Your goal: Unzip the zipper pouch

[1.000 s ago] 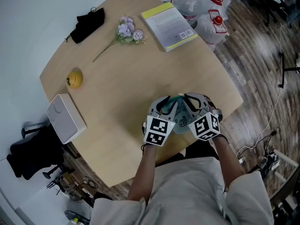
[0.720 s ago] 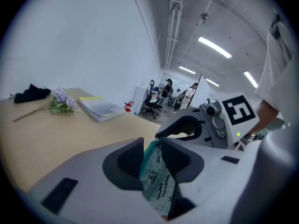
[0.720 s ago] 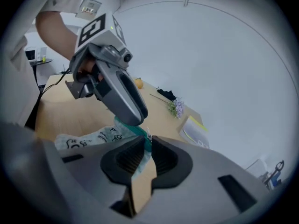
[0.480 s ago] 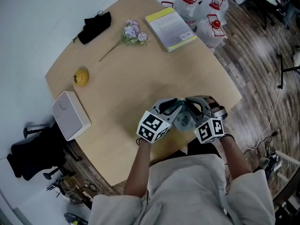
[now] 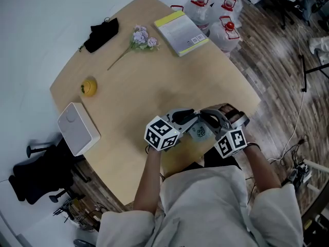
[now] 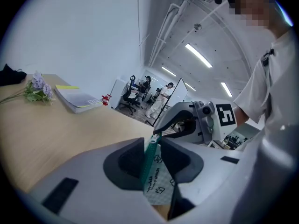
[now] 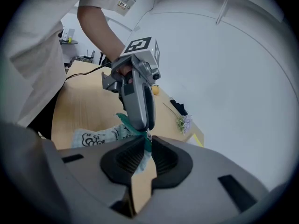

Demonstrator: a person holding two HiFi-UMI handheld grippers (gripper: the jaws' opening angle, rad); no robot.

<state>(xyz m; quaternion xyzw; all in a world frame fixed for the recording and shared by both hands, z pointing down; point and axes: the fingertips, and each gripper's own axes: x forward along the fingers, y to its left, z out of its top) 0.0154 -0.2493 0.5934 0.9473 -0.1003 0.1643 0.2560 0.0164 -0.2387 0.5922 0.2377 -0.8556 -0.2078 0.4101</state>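
Lower centre, the zipper pouch [image 5: 199, 131] is gripped by the right tool [image 7: 142, 146] and by the left tool [image 6: 152, 146], whose jaws have just been closing on it. It has been lifted off the table [image 5: 154, 86], so unzipping seems ready to begin.

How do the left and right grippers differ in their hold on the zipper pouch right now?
The left gripper takes the zipper pouch along its green zipper band, with fabric between its jaws, which have just been closing; the right gripper pinches a narrow green end at its tips. The left gripper's jaws stand wider than the right gripper's. Both grip the same pouch near the table's edge.
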